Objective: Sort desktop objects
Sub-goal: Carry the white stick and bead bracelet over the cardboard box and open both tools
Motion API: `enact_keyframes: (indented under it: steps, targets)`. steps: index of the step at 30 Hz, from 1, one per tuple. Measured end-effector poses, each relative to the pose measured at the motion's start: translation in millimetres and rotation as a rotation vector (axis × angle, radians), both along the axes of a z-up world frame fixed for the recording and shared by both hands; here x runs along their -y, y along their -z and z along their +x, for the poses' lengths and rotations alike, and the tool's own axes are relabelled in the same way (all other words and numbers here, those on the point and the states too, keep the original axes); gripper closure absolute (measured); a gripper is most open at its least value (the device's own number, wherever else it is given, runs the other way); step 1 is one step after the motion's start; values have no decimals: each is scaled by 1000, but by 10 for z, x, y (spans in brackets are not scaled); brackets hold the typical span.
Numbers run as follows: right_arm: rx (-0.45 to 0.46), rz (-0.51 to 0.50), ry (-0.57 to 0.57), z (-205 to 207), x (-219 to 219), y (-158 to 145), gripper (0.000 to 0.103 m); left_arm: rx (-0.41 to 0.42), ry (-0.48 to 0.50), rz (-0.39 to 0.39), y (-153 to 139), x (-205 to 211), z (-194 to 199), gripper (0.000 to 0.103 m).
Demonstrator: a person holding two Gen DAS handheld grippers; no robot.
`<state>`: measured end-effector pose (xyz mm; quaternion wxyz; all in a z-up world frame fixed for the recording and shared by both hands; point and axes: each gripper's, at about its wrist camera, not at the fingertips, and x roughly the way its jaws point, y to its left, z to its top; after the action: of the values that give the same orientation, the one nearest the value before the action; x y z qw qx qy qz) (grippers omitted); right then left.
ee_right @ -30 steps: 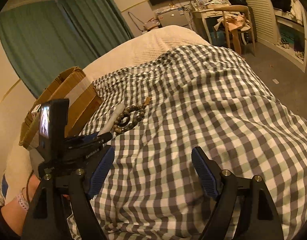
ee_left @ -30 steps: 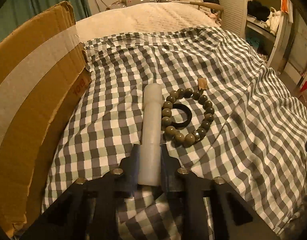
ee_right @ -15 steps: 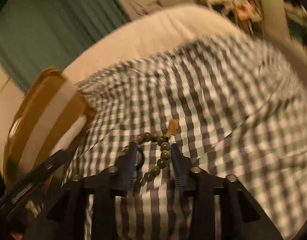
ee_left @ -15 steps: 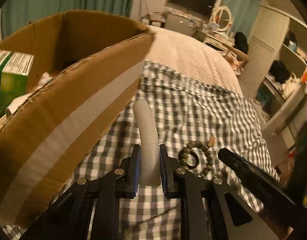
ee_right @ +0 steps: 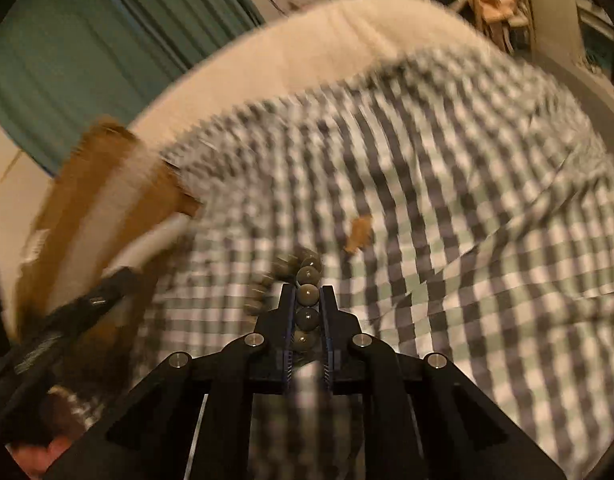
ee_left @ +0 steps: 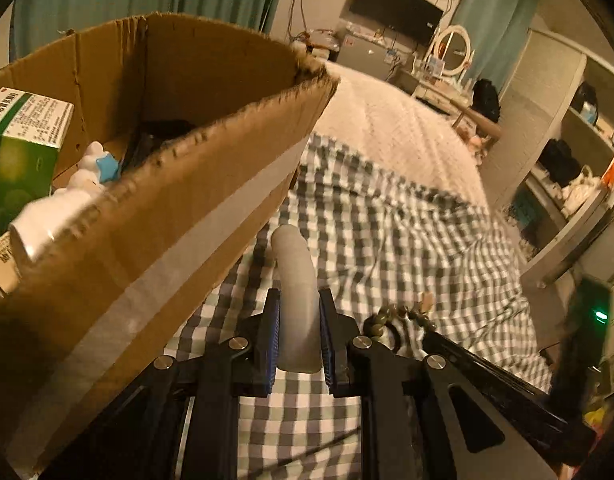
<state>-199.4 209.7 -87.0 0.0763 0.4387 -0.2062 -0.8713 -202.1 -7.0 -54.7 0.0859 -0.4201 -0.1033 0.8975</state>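
My right wrist view is smeared: the checked bedcover and the cardboard box left of my right tool lack sharp edges. The bead bracelet blurs beyond the pads. In the left view my own tool hides its near beads.

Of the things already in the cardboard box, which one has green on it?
The printed carton at the box's left end: green and white. The bottle beside it is plain white.
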Motion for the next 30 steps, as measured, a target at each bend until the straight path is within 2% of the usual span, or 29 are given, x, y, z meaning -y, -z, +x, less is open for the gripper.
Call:
enact_keyframes:
  steps: [4,7,12,14,16,19,20,22,23,24,26,27,28,29,30]
  targets:
    - [-83,69,-33,261,60,-527,92,-61,8,-34,-191,-9,56,86]
    - [-146,94,-46,409,106,-930,92,-86,23,-1,-346,17,134,86]
    - [-247,103,-95,547,330,-1492,92,-211,92,7,-846,21,367,86]
    - [-286,77,-137,493,534,-1722,92,-270,79,-9,-1096,127,464,86]
    - [-312,52,-186,483,727,-1891,92,-341,18,-16,-1351,374,553,86]
    - [-341,46,-260,392,1084,-2042,92,-348,-81,-27,-1540,753,551,86]
    - [-346,54,-273,325,1219,-2061,92,-343,-116,-64,-1566,852,533,86]
    - [-339,33,-308,172,1442,-2058,92,-349,-181,-198,-1544,947,493,86]
    - [-338,18,-318,106,1530,-2049,92,-358,-209,-240,-1506,999,480,85]
    - [-339,6,-322,40,1611,-2041,92,-338,-218,-239,-1440,1062,423,85]
    - [-339,8,-326,-107,1780,-1997,92,-273,-217,-155,-1286,1218,297,85]
    - [-352,26,-305,-152,1837,-1971,86,-259,-218,-142,-1221,1240,248,84]
    - [-366,53,-272,-197,1886,-1941,56,-247,-216,-144,-1146,1262,214,82]
    - [-358,70,-251,-237,1905,-1906,35,-244,-207,-161,-1060,1259,183,76]
    - [-353,74,-227,-248,1889,-1883,17,-247,-204,-180,-997,1233,185,61]
